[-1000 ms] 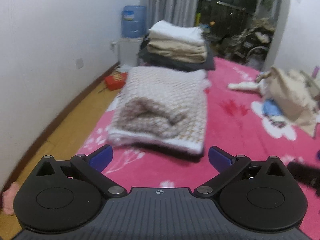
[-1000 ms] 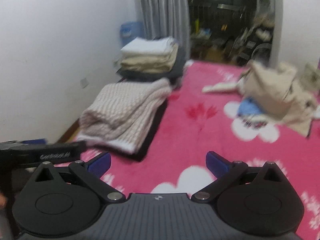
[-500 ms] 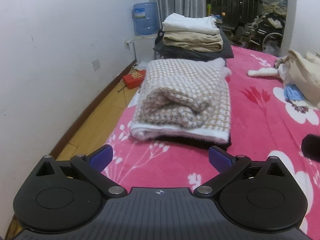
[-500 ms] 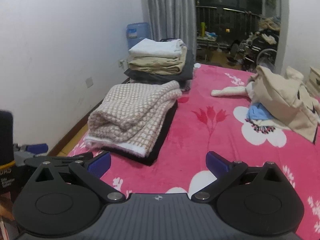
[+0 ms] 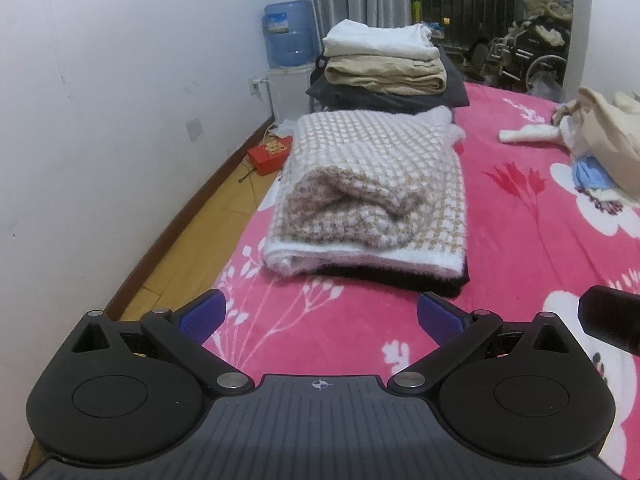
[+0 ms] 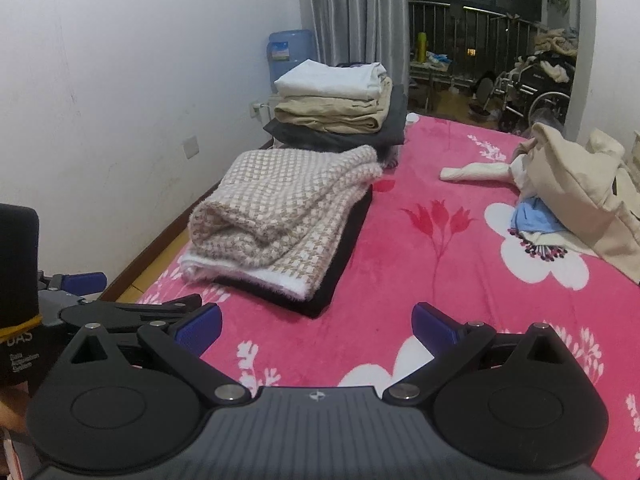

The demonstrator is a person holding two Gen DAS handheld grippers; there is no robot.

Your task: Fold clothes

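Note:
A folded beige-and-white checked knit point(image 5: 376, 184) lies on a folded black garment point(image 5: 432, 280) on the pink flowered bed point(image 5: 520, 240); it also shows in the right wrist view point(image 6: 288, 216). Behind it stands a stack of folded white, tan and dark clothes point(image 5: 384, 68) point(image 6: 340, 104). An unfolded heap of cream and blue clothes point(image 6: 568, 196) lies at the right point(image 5: 600, 152). My left gripper point(image 5: 320, 316) is open and empty, short of the knit. My right gripper point(image 6: 316, 326) is open and empty over the bed's near part.
A white wall runs along the left with wooden floor point(image 5: 188, 248) beside the bed. A red box point(image 5: 270, 154) and a water dispenser with a blue bottle point(image 5: 288, 34) stand on the floor. The left gripper's body point(image 6: 72, 304) shows at the right view's left edge. A wheelchair point(image 6: 536, 92) stands beyond.
Both grippers have steadied and drawn back slightly from the folded knit, and the views have sharpened. Both stay open and empty.

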